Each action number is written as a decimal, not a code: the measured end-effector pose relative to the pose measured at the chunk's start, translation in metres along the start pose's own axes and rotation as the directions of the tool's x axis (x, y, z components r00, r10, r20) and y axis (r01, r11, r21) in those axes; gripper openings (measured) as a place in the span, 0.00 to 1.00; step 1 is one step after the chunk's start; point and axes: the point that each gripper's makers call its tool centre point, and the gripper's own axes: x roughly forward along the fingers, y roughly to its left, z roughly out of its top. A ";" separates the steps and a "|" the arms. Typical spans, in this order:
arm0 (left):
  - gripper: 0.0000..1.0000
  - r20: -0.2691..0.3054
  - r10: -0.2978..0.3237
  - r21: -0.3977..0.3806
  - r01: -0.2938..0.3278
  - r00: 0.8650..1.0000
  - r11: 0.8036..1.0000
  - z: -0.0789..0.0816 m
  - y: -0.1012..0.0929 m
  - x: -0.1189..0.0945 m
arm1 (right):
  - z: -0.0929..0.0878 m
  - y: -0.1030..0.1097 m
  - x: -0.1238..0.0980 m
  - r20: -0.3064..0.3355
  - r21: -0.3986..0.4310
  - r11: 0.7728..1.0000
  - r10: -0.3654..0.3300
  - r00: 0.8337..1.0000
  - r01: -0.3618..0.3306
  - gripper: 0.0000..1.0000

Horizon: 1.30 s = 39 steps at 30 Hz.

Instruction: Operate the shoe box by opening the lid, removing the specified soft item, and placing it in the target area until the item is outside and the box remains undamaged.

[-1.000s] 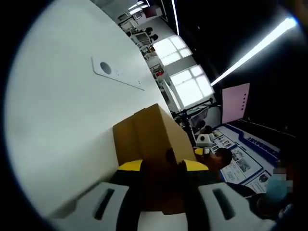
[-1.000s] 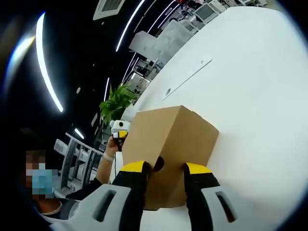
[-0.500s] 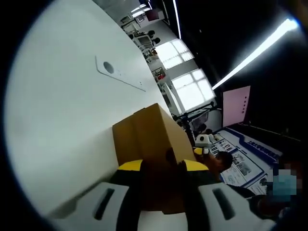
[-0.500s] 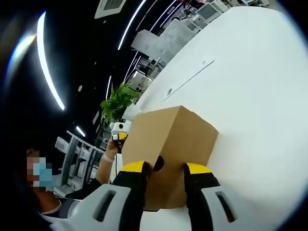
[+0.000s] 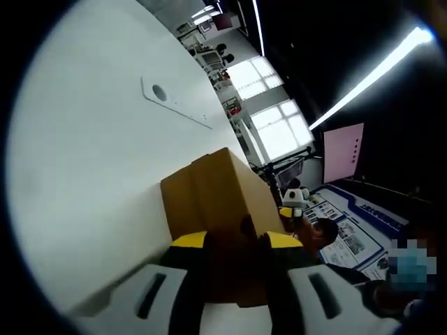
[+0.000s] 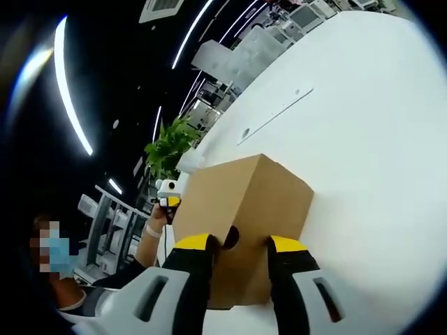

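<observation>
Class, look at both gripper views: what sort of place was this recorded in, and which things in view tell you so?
Probably an open-plan office or lab. A cardboard box sits on a big white table; behind it are rows of desks with monitors, long ceiling strip lights and a potted plant.

plain brown shoe box [image 5: 216, 192], white table [image 5: 91, 160], yellow-tipped black claw [image 6: 239, 244]

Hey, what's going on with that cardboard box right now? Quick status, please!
Left gripper and right gripper each set against an end of the shoe box, jaws astride a finger hole. Lid closed. Box on white table. Nothing in the way.
</observation>
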 end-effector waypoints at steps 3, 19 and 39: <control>0.30 0.003 -0.002 0.000 0.002 1.000 1.000 -0.003 -0.001 -0.002 | -0.001 0.001 0.002 -0.002 -0.005 1.000 -0.001 1.000 0.001 0.31; 0.30 -0.006 0.000 0.002 0.000 1.000 1.000 -0.021 -0.007 -0.008 | 0.010 -0.003 0.003 -0.003 -0.028 1.000 -0.007 1.000 0.007 0.32; 0.30 0.010 -0.025 -0.005 0.025 1.000 1.000 -0.043 -0.017 -0.010 | 0.016 -0.005 0.006 0.003 -0.049 0.999 -0.015 1.000 0.015 0.32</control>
